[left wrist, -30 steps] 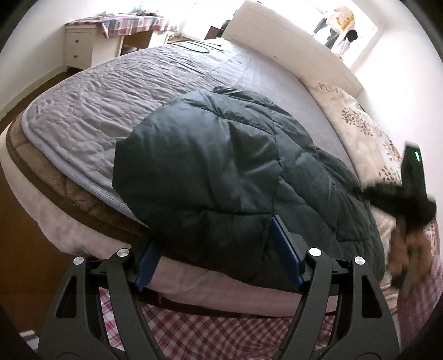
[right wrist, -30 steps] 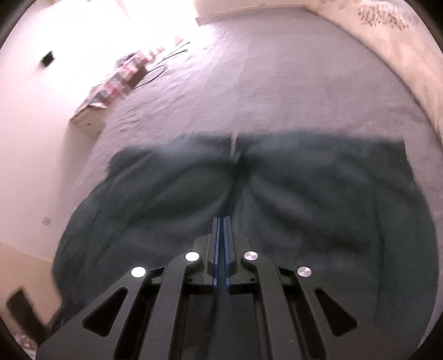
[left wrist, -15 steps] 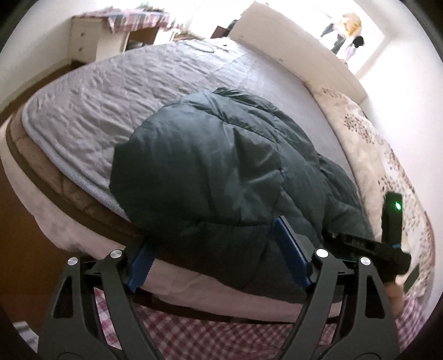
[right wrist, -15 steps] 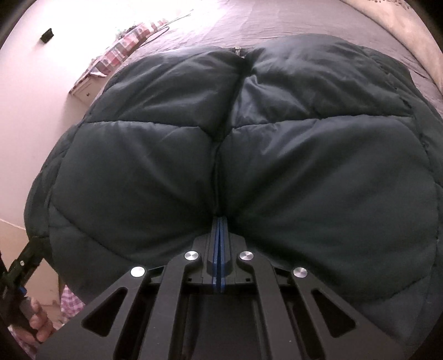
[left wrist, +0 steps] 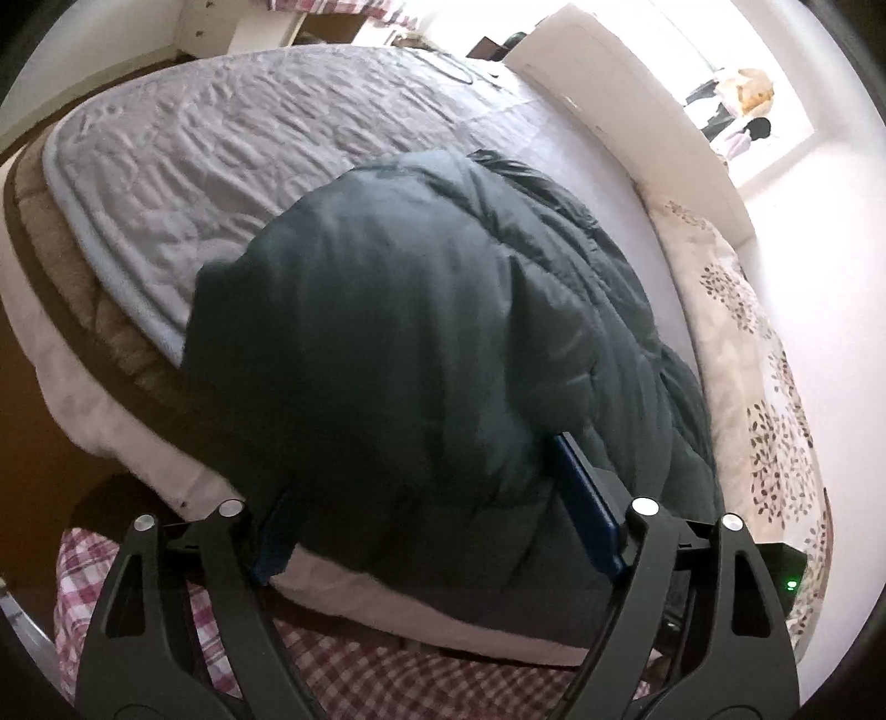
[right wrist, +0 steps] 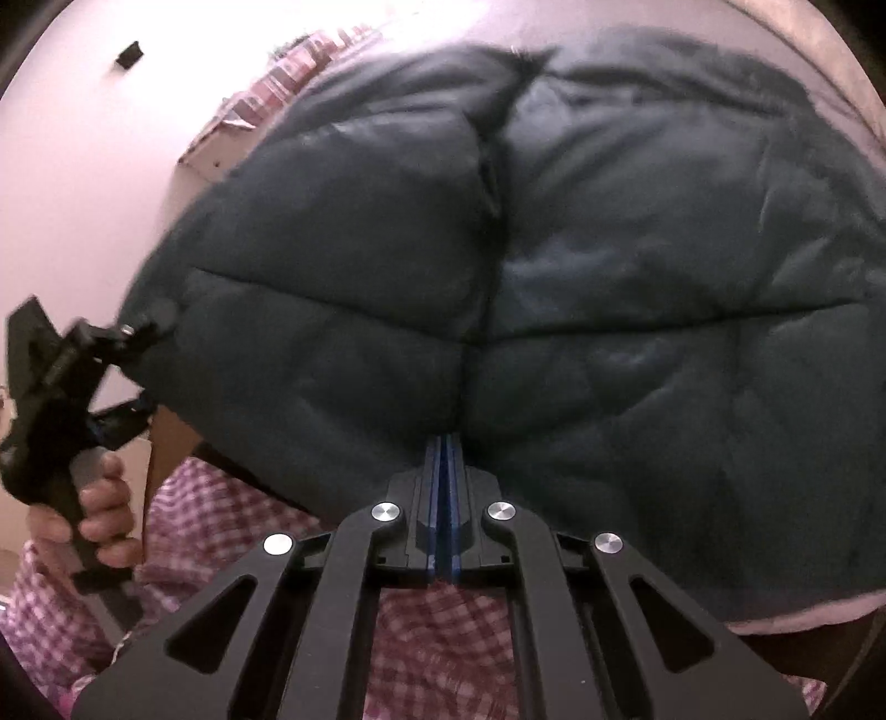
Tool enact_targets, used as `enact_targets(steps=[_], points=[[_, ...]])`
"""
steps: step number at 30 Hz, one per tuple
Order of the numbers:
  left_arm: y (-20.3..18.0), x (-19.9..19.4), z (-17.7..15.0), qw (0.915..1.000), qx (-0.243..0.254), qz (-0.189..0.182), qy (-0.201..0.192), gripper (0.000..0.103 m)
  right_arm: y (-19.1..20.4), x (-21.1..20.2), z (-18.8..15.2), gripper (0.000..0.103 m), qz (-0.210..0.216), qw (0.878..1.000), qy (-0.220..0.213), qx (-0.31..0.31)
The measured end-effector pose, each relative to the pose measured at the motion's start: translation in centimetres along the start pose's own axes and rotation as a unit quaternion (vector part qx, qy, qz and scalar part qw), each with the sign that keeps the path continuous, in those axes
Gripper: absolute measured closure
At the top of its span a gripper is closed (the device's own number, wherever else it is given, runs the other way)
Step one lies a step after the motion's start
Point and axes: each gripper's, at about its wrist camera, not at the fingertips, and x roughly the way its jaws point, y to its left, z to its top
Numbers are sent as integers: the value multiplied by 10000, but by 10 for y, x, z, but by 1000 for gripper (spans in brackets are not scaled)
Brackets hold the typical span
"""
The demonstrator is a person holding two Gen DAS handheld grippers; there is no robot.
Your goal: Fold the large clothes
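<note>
A dark green quilted puffer jacket [left wrist: 432, 332] lies folded over on the near edge of the bed, also filling the right wrist view [right wrist: 554, 266]. My left gripper [left wrist: 426, 487] is open, its blue pads astride the jacket's near hem; the left pad is partly hidden by fabric. It also shows at the left of the right wrist view [right wrist: 138, 365], at the jacket's left corner. My right gripper [right wrist: 443, 443] is shut, its blue pads pressed together at the jacket's near edge by the centre seam; whether fabric is pinched between them is hidden.
The bed has a grey quilted cover [left wrist: 249, 149], a brown blanket edge [left wrist: 77, 288] and a floral duvet [left wrist: 753, 343] on the right. White headboard [left wrist: 626, 111] at the far end. A red checked garment [right wrist: 443, 637] is below both grippers. A white drawer unit [left wrist: 232, 27] stands far left.
Both grippers have moved down and in to the jacket's near edge. The right gripper came from above the bed to the hem, staying shut. The left stays open.
</note>
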Motion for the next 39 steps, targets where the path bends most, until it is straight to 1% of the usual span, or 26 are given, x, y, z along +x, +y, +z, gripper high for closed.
enact_targets(steps=[1, 3, 4, 6, 9, 12, 14, 15, 17, 19, 20, 21, 24, 26, 29, 30, 32, 34, 35, 38, 39], points=[[-3, 0, 0, 10000, 42, -20, -29, 35, -2, 3, 1, 103, 24, 10000, 10, -1], [-9, 0, 1, 9998, 167, 18, -84, 51, -8, 5, 1, 103, 105, 9999, 27, 36], [-11, -1, 0, 9996, 236, 37, -128, 56, -11, 5, 0, 103, 140, 9999, 24, 50], [-15, -4, 0, 9991, 362, 65, -219, 72, -12, 4, -4, 103, 153, 9999, -15, 68], [-20, -10, 1, 9983, 473, 122, -326, 81, -11, 1, -11, 103, 90, 9999, -48, 94], [-25, -14, 1, 9969, 617, 234, -419, 84, -9, -8, -11, 103, 40, 9999, -64, 127], [-27, -17, 2, 9963, 678, 257, -453, 84, -7, -23, -12, 101, 129, 9997, -136, 132], [-29, -19, 2, 9959, 718, 264, -479, 84, -9, -38, -14, 101, 231, 9991, -316, 143], [-33, -22, 3, 9949, 809, 300, -523, 84, -19, -71, -16, 101, 307, 9968, -713, 209], [-36, -25, 3, 9936, 912, 342, -576, 84, -47, -108, -18, 101, 188, 9921, -1128, 522], [-39, -27, 3, 9926, 981, 371, -612, 84, -59, -118, -19, 101, 153, 9898, -1241, 685], [-41, -28, 3, 9917, 1043, 398, -643, 84, -82, -133, -22, 101, 101, 9851, -1402, 988], [-52, -36, 2, 9883, 1237, 473, -759, 85, -125, -151, -27, 100, -130, 9753, -1643, 1470], [-60, -41, 0, 9850, 1400, 539, -847, 85, -146, -151, -30, 99, -126, 9710, -1681, 1697], [-84, -55, -3, 9764, 1768, 608, -1081, 86, -168, -123, -32, 99, -153, 9736, -1308, 1862], [-93, -60, -4, 9727, 1909, 613, -1171, 86, -172, -110, -33, 99, -83, 9751, -1158, 1890], [-108, -69, -7, 9649, 2182, 603, -1331, 86, -173, -98, -37, 99, -44, 9759, -1107, 1881], [-136, -80, -14, 9505, 2624, 559, -1564, 86, -175, -96, -39, 99, 55, 9756, -1150, 1868], [-152, -85, -19, 9417, 2871, 505, -1680, 86, -177, -97, -40, 99, 93, 9756, -1157, 1863], [-198, -95, -37, 9173, 3484, 264, -1910, 87, -182, -95, -43, 100, 300, 9744, -1179, 1892], [-219, -98, -48, 9048, 3774, 108, -1970, 87, -186, -95, -44, 100, 376, 9735, -1193, 1915]])
